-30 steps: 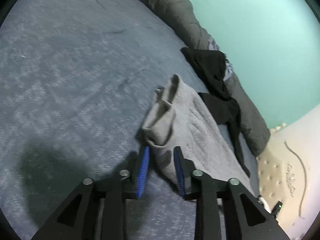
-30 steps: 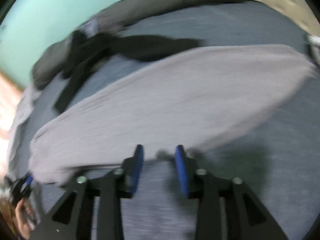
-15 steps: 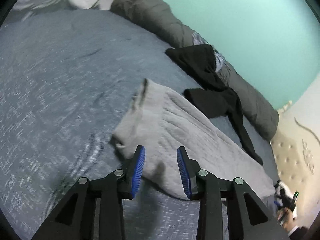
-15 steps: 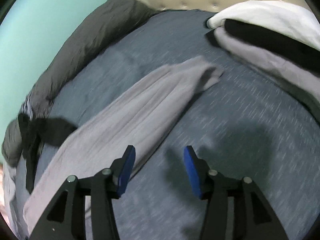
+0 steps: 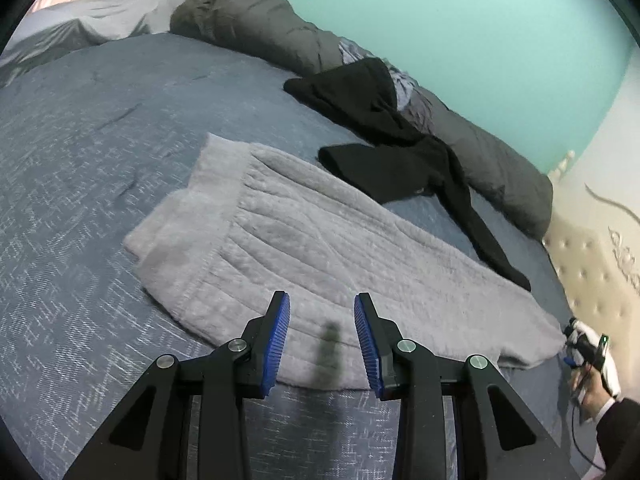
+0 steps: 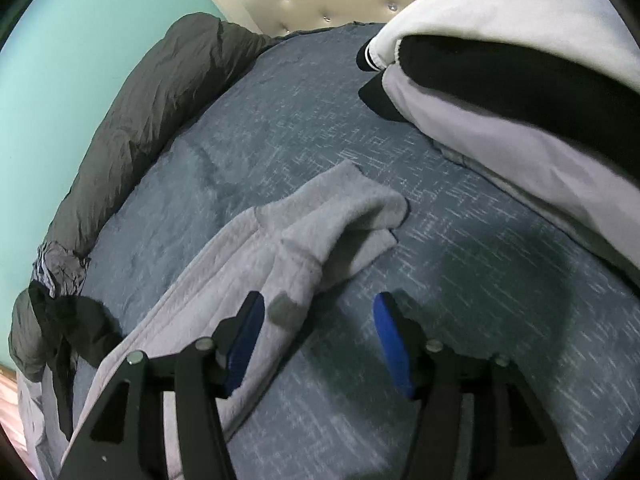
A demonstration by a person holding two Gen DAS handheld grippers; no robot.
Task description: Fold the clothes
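Lying long and flat across the blue bedspread point(image 5: 72, 168), the grey fleece trousers point(image 5: 304, 240) look soft, light and limp; we judge the waistband corners and the cuffs point(image 6: 360, 208) the surest places to pinch. Our left gripper point(image 5: 322, 340) hovers over the near edge, jaws apart and empty. Our right gripper point(image 6: 318, 340) hangs wide and empty beside the cuffs. Black clothing point(image 5: 384, 128) sprawls beyond, against a dark rolled quilt point(image 5: 256, 28).
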